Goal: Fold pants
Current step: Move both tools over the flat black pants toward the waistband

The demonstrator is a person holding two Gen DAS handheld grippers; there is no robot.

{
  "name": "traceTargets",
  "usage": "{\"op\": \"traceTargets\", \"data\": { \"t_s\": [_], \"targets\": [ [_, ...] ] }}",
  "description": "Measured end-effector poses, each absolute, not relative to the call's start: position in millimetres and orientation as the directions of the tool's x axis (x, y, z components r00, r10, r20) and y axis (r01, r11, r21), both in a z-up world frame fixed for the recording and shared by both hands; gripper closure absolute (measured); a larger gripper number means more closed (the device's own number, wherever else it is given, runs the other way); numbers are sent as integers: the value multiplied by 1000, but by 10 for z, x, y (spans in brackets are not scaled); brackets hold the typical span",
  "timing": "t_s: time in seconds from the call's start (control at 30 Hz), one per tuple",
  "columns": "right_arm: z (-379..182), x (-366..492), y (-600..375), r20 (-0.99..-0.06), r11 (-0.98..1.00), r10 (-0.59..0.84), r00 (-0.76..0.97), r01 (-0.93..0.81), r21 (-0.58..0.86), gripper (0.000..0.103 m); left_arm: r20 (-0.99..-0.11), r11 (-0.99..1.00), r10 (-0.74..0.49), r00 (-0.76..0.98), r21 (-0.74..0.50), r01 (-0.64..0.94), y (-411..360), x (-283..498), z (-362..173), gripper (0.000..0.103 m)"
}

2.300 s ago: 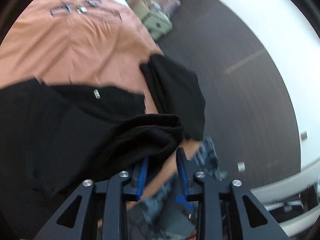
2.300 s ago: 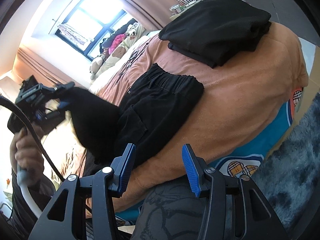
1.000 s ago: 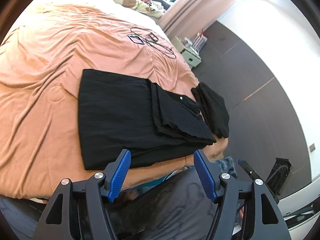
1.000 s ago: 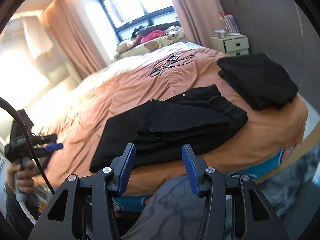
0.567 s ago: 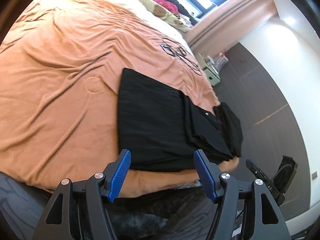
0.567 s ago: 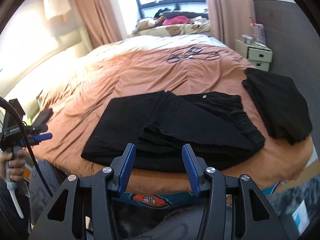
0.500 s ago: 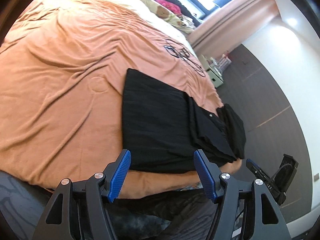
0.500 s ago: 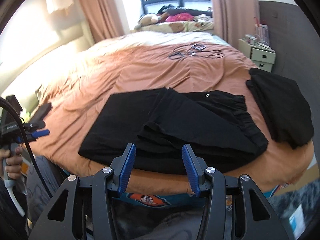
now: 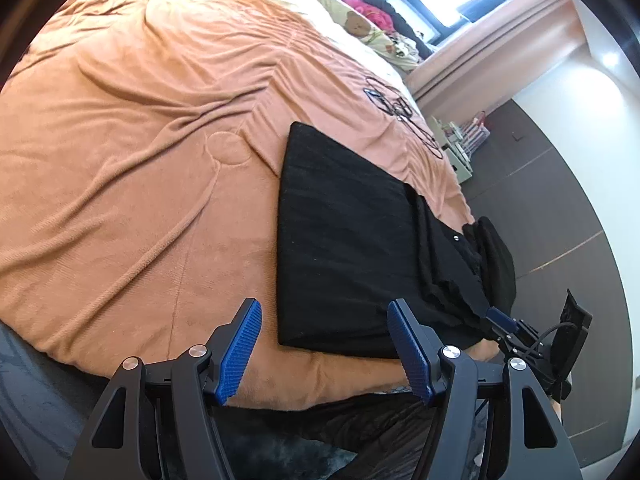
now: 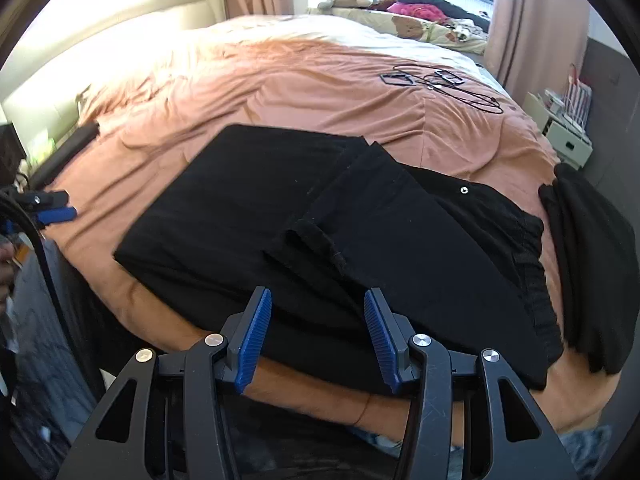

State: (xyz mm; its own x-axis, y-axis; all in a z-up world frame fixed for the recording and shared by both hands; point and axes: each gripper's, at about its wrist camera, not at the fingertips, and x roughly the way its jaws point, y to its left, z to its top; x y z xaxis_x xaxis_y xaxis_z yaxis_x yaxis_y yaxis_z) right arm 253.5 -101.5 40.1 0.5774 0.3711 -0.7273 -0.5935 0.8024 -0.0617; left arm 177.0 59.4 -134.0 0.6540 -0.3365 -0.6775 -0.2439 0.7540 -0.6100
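One bed (image 10: pixel 240 92) is filling most of both views, and one rust-orange bedspread (image 9: pixel 120 160) is covering it in soft wrinkles. One pair of black pants (image 10: pixel 304 224) is lying near the bed's lower edge, in the centre of the right wrist view and right of centre in the left wrist view (image 9: pixel 344 248); its leg ends are lying doubled back over the upper part, with the waistband and a small metal button (image 10: pixel 464 189) showing toward the right. One folded black garment (image 10: pixel 588 264) is sitting at the right edge of that frame, just beside the waistband. One tangle of black cables (image 10: pixel 444 84) is lying in the upper right, well apart from the pants. At least two teddy bears (image 10: pixel 406 26) are resting along the window at the top. One white nightstand (image 10: pixel 568 136) is standing at the far right.

Two tools are showing. The left tool (image 9: pixel 324 350) is sitting released at the bottom of its frame, nothing between its blue pads. The right tool (image 10: pixel 316 340) is also released, hanging over the near edge of the pants without gripping them.
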Motion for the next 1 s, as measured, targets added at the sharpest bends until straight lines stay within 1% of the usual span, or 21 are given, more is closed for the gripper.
{"op": "traceTargets", "data": {
  "t_s": [0.2, 0.53, 0.7, 1.0],
  "targets": [
    [296, 2826, -770, -747, 794, 349, 567, -602, -86, 56, -694, 747, -338, 636, -609, -267, 599, 1884, -1480, 35],
    [228, 3050, -432, -749, 759, 400, 529, -649, -53, 56, -708, 741, -317, 631, -600, -301, 689, 1941, -1555, 35],
    [168, 3150, -391, -757, 783, 385, 529, -621, -36, 56, -709, 725, -323, 627, -611, -317, 715, 1986, -1603, 35],
    [-19, 3215, -186, -785, 803, 297, 544, -587, -103, 56, -720, 734, -312, 620, -597, -324, 654, 2021, -1613, 35]
  ]
}}
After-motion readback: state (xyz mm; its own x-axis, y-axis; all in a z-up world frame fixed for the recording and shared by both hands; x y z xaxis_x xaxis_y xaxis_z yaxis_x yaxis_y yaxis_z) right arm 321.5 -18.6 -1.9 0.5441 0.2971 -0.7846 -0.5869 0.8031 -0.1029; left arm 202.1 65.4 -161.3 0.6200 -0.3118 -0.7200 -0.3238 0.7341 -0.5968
